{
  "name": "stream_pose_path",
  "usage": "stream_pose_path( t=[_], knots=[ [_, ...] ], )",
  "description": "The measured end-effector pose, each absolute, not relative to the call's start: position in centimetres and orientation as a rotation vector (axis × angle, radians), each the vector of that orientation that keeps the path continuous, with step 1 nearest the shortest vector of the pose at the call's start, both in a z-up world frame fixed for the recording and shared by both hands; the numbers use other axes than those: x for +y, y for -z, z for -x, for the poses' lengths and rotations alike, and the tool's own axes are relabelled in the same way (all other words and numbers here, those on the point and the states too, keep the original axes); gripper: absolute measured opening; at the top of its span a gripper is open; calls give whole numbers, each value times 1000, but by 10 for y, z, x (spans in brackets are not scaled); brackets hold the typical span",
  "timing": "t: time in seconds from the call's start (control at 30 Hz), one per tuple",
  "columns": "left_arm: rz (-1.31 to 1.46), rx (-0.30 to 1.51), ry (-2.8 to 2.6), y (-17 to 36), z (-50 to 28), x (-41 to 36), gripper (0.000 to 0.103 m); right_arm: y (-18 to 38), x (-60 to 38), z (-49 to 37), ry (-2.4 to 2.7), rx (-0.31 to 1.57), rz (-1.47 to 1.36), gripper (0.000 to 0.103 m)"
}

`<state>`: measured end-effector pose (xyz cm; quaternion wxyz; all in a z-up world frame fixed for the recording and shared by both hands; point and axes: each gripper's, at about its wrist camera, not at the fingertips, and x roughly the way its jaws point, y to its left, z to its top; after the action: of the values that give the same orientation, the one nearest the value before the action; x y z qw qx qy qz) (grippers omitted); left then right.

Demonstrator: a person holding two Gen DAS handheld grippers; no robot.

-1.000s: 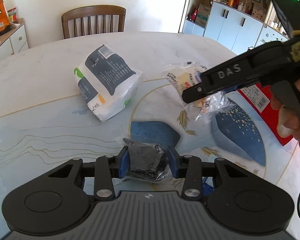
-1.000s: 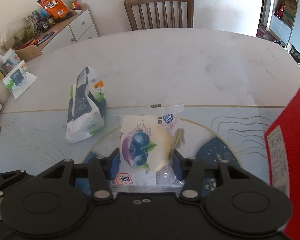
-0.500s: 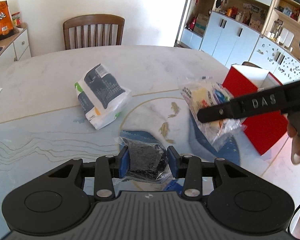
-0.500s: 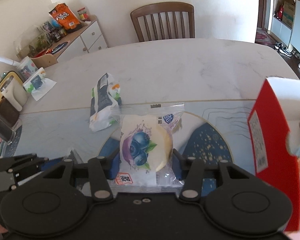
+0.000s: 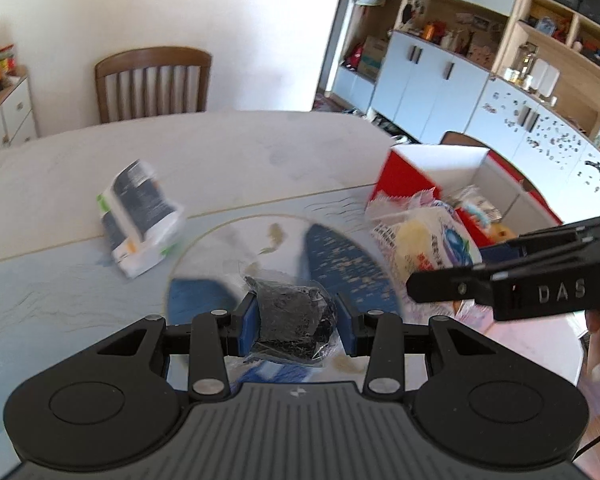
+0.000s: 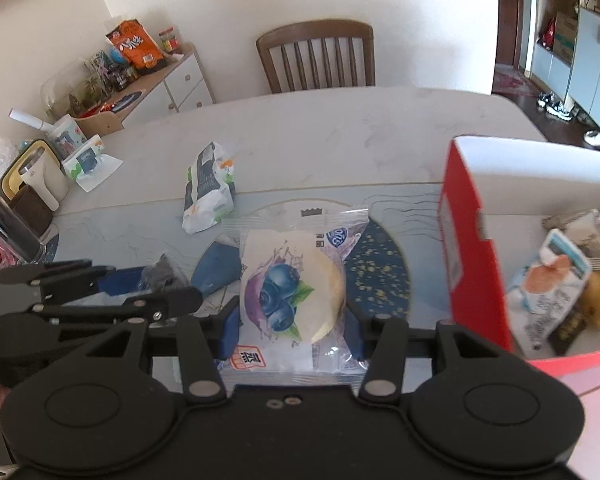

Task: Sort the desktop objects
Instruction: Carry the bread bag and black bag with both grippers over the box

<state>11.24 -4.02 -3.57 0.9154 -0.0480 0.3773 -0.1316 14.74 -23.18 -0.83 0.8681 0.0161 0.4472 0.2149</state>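
My left gripper (image 5: pixel 296 326) is shut on a small black snack in clear wrap (image 5: pixel 290 322), held above the table. My right gripper (image 6: pixel 292 326) is shut on a blueberry pastry packet (image 6: pixel 290 280); in the left wrist view that pastry packet (image 5: pixel 424 246) hangs just in front of the red box. The red box (image 6: pixel 468 248) stands open at the right, with a white snack bag (image 6: pixel 548 292) and other packets inside. In the right wrist view the left gripper (image 6: pixel 152 288) shows at lower left with the black snack (image 6: pixel 162 274) in it.
A white-and-dark bag (image 5: pixel 138 218) lies on the table (image 5: pixel 240 160) to the left. A wooden chair (image 6: pixel 318 56) stands at the far side. A cluttered sideboard (image 6: pixel 140 88) and small items (image 6: pixel 32 184) sit at the far left; white cabinets (image 5: pixel 432 80) at the right.
Both grippers have risen and moved right toward the red box, each keeping its packet. The box's open top and contents have come into view.
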Motion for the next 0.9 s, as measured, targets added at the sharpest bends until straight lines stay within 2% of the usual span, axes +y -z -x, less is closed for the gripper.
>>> stream_pose_path(
  t=[0.57,0.9],
  knots=[
    [59,669,369,-14,-120,-145,39,-28,-326,-129,-426,827,-79,49],
    [15,666,423,-19,-149,-217,39,-28,-387,-140,-371,817,-96,49]
  ],
)
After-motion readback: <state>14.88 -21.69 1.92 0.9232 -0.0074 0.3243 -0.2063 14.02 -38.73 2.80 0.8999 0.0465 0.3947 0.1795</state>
